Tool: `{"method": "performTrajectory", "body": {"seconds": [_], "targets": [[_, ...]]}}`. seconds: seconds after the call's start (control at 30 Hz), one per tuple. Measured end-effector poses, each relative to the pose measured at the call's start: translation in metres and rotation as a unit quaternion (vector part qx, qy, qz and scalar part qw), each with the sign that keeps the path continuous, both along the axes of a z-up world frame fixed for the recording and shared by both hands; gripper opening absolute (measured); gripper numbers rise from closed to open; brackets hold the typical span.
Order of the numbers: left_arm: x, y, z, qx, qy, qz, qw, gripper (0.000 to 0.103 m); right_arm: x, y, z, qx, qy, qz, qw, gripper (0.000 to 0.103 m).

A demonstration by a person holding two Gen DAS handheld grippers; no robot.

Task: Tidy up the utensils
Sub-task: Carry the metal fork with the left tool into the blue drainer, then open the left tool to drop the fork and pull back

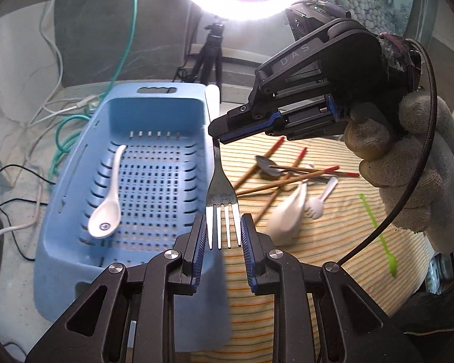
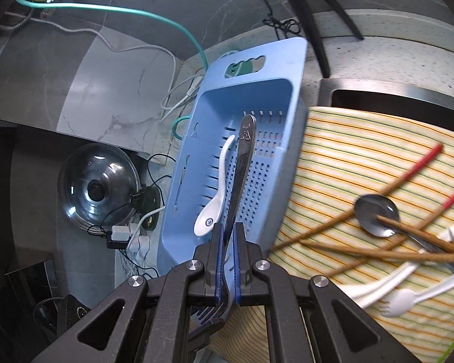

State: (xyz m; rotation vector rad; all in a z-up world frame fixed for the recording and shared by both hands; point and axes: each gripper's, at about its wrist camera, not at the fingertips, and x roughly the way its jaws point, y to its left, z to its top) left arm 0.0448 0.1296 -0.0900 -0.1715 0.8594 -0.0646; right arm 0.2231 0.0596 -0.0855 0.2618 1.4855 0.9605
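Note:
A metal fork (image 1: 219,193) hangs in the air at the right rim of the blue perforated basket (image 1: 75,163). My right gripper (image 1: 216,137) is shut on the fork's neck; in the right wrist view the fork (image 2: 240,163) runs between its closed pads (image 2: 227,260). My left gripper (image 1: 221,236) is open, its fingers either side of the fork's tines without touching them. A white ceramic spoon (image 1: 107,199) lies in the basket (image 2: 196,181); it also shows in the right wrist view (image 2: 216,199).
On the striped cloth (image 1: 317,266) lie several red-tipped chopsticks (image 1: 290,180), a metal spoon (image 2: 376,214), white plastic cutlery (image 2: 402,299) and a green stick (image 1: 378,236). Cables (image 1: 57,121), a tripod (image 1: 210,51) and a ring lamp stand behind; a glass lid (image 2: 98,190) lies left.

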Motion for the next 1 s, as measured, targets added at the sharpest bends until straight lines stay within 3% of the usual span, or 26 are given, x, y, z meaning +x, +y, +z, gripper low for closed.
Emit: {"method": "performTrajectory", "body": {"seconds": [0.23, 0.3, 0.5, 0.77, 0.87, 1.0], "targets": [[0.006, 0.022, -0.011, -0.001, 0.012, 0.006, 0.9999, 0.02, 0.004, 0.031, -0.017, -0.016, -0.003, 0.012, 1.0, 0.005], [0.008, 0.026, -0.013, -0.001, 0.013, 0.007, 0.9999, 0.012, 0.004, 0.036, -0.021, -0.021, -0.002, 0.016, 1.0, 0.004], [0.012, 0.038, -0.01, -0.007, 0.008, 0.021, 0.9997, 0.012, 0.003, 0.048, -0.022, -0.023, -0.018, 0.02, 0.999, 0.004], [0.007, 0.042, -0.003, -0.007, 0.008, 0.032, 0.9994, 0.013, 0.002, 0.039, -0.006, -0.023, -0.045, 0.024, 0.998, 0.008], [0.006, 0.038, 0.001, -0.005, 0.006, 0.034, 0.9994, 0.013, 0.003, 0.026, 0.001, -0.023, -0.054, 0.018, 0.998, 0.019], [0.004, 0.033, 0.005, -0.005, 0.004, 0.034, 0.9994, 0.019, 0.004, 0.006, 0.011, -0.025, -0.066, 0.009, 0.997, 0.021]]}}
